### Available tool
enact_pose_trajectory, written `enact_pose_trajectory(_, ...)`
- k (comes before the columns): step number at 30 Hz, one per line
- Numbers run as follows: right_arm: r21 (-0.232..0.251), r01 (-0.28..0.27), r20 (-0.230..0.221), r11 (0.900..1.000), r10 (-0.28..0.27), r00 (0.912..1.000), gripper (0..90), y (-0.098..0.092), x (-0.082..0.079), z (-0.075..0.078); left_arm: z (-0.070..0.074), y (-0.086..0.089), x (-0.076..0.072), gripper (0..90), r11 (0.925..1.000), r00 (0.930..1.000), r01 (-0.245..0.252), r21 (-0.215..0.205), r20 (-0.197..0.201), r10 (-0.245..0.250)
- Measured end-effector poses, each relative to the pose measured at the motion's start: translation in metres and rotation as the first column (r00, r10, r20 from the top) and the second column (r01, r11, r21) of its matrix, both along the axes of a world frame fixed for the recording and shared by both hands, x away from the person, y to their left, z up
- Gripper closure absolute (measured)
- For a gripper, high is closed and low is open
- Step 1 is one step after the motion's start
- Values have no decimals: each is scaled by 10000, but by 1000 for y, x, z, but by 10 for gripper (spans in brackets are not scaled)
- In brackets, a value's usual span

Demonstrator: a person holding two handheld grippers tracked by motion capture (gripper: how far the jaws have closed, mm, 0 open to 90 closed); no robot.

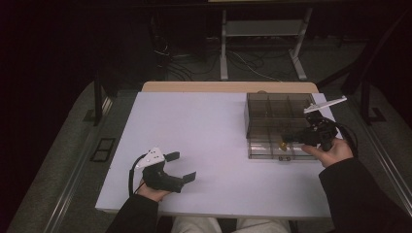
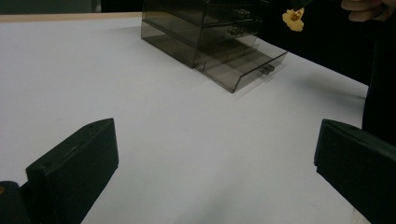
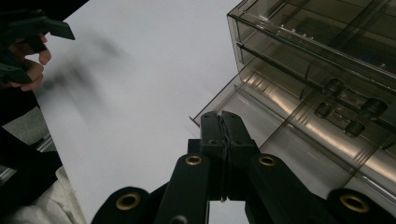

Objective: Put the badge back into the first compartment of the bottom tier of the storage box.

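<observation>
The right gripper [image 1: 291, 138], jaws closed on a small yellow piece [image 2: 293, 19], hovers directly above the organiser's open drawer [image 1: 277, 148] near the desk's right edge. Left gripper [image 1: 183, 166] gapes empty.

Dark sleeves, pale trousers, 2 black grippers with brass-coloured screws, black cables, grey three-cornered plates.

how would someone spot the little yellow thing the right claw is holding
Start at the white table, then the smoky clear drawer box at its far right. Over its pulled-out bottom drawer, the right claw pinches a tiny yellow piece, the only bright-coloured thing there.
</observation>
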State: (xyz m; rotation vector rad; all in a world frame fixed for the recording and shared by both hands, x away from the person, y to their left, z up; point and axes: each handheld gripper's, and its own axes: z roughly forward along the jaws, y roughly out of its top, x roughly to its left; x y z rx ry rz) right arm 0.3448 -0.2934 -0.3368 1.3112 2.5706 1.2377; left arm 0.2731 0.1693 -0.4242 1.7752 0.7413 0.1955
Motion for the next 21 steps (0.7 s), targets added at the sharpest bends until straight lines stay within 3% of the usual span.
enact_pose_trajectory(21, 302, 247, 29, 9992, -248, 9997, 882, 8, 23, -12, 0, 0, 0, 0, 10000, 10000, 12, 14, 1, -12)
